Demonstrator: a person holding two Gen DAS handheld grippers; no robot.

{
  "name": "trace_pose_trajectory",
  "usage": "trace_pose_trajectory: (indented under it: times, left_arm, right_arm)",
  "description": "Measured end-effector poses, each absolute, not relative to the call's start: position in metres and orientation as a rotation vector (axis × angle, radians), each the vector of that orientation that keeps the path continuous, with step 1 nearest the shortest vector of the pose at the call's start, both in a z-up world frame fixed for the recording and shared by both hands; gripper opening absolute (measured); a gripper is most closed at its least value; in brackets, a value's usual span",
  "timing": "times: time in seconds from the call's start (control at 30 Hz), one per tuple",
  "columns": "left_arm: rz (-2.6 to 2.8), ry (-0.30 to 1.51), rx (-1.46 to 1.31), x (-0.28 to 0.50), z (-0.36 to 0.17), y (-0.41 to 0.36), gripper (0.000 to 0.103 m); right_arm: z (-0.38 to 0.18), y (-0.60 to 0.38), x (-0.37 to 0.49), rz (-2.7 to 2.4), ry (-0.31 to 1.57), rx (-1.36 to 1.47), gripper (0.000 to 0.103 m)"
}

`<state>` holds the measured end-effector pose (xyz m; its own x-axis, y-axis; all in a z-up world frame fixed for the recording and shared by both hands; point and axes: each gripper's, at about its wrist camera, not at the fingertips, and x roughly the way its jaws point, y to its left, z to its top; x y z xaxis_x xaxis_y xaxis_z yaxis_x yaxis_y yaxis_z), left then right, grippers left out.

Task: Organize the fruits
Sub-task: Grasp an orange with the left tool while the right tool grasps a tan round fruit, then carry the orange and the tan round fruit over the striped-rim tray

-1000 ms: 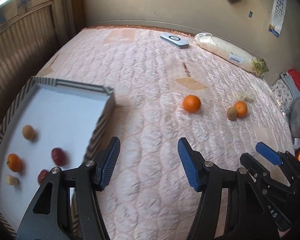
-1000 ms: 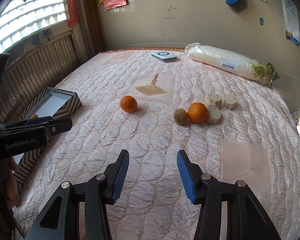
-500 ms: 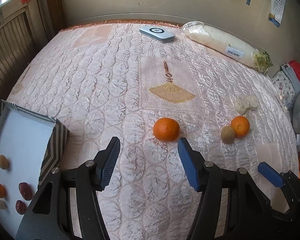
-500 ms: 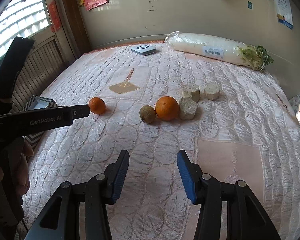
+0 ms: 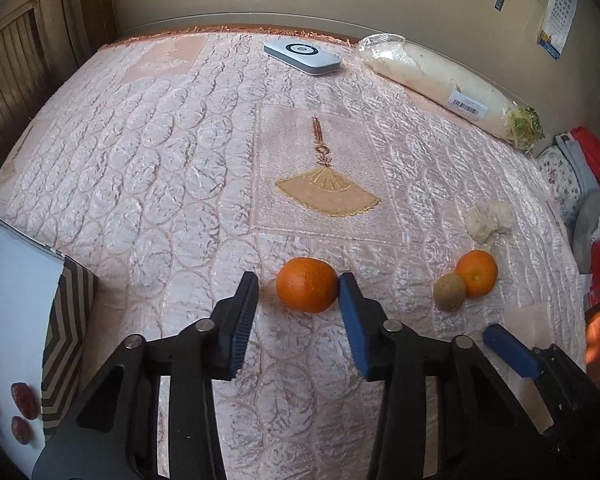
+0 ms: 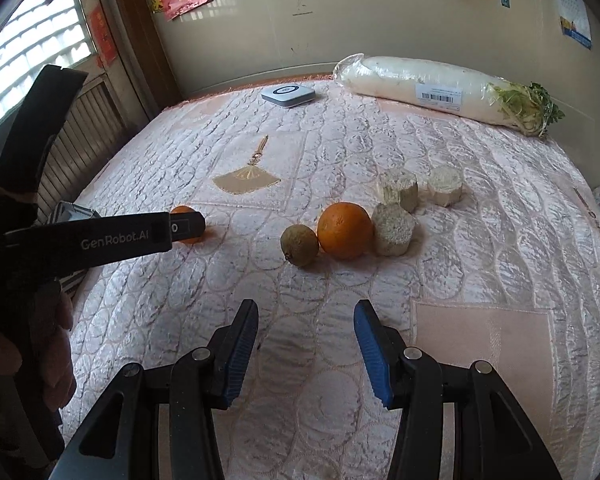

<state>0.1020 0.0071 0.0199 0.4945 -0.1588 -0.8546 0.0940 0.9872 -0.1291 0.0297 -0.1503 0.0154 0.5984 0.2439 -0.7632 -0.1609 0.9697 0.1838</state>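
Observation:
An orange (image 5: 307, 285) lies on the pink quilted bedspread between the fingers of my left gripper (image 5: 299, 280). Its jaws are closing: the right pad touches the fruit, the left pad stands a little off it. In the right wrist view that orange (image 6: 182, 211) is mostly hidden behind the left gripper's finger (image 6: 180, 229). A second orange (image 6: 345, 230) and a kiwi (image 6: 300, 246) sit together farther right. My right gripper (image 6: 306, 312) is open just short of them, with nothing between its fingers. A striped box (image 5: 66, 320) at the left holds several small fruits.
Pale cut chunks (image 6: 394, 230) lie beside the second orange. A wrapped white radish (image 5: 448, 88) and a flat white device (image 5: 302, 56) lie near the far wall. Bags (image 5: 596, 200) crowd the right edge of the bed. A hand (image 6: 56, 320) holds the left gripper.
My left gripper swung right from over the box to the lone orange and its jaws narrowed around it. My right gripper moved closer to the kiwi and second orange.

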Motion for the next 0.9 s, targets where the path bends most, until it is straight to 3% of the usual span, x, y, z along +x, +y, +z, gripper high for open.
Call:
trace_pose_trajectory:
  times: [0.03,0.37,0.43,0.47,0.5,0.9]
  left_arm:
    - [-0.16,1.038,-0.066,0.101,0.021,0.006,0.03]
    - [-0.157,1.045,-0.103,0.096,0.024,0.012,0.03]
    - [-0.154,1.047,-0.113,0.096,0.024,0.015,0.03]
    - [-0.152,1.048,-0.119,0.095,0.025,0.016,0.03]
    - [-0.153,1.047,-0.124,0.094,0.026,0.017,0.03]
    - [-0.139,1.013,-0.095,0.057,0.039,0.026,0.029]
  right_arm:
    - [0.014,-0.149,0.033,0.236,0.9,0.103,0.048]
    - [0.012,-0.136,0.068,0.237,0.869,0.07,0.048]
    - [0.01,-0.132,0.072,0.211,0.867,0.044,0.036]
    - [0.011,-0.13,0.073,0.196,0.867,0.025,0.025]
    - [0.011,-0.13,0.073,0.199,0.869,0.025,0.023]
    - [0.027,-0.135,0.023,0.233,0.829,0.065,0.022]
